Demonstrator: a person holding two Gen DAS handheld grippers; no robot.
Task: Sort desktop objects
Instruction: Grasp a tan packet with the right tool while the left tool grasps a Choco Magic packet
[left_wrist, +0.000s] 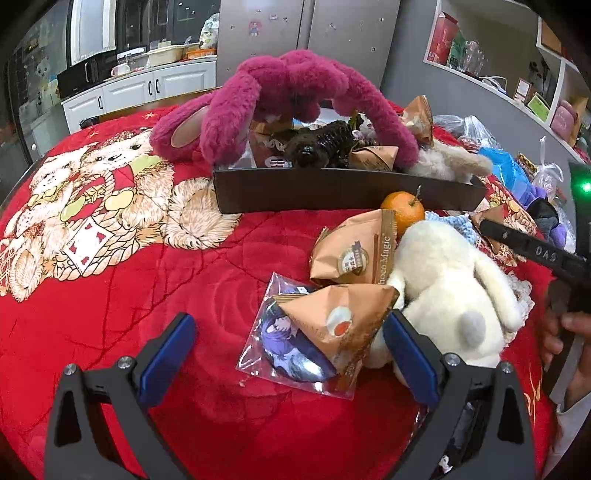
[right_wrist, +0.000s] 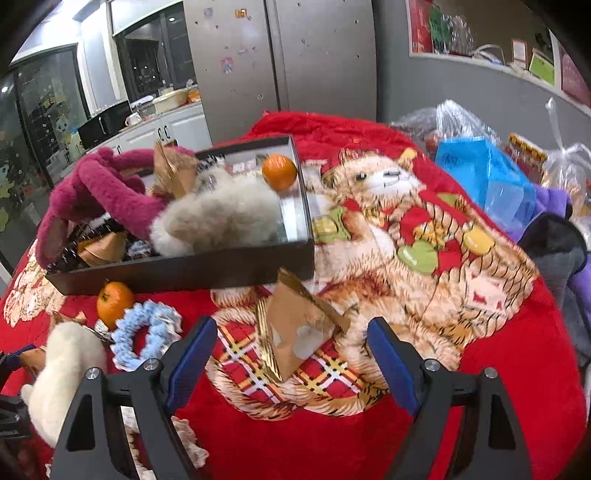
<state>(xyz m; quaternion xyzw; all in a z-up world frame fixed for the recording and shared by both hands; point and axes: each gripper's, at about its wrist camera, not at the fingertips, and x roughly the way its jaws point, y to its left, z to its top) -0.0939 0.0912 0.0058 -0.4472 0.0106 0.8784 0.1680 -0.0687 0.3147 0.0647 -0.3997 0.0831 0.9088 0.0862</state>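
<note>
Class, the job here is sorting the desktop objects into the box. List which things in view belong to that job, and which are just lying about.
Belongs to the job:
dark box
tangerine on the cloth
white plush toy
brown snack packet
blue scrunchie
badge in clear wrapper

Just lying about:
blue plastic bag
fridge
microwave
</note>
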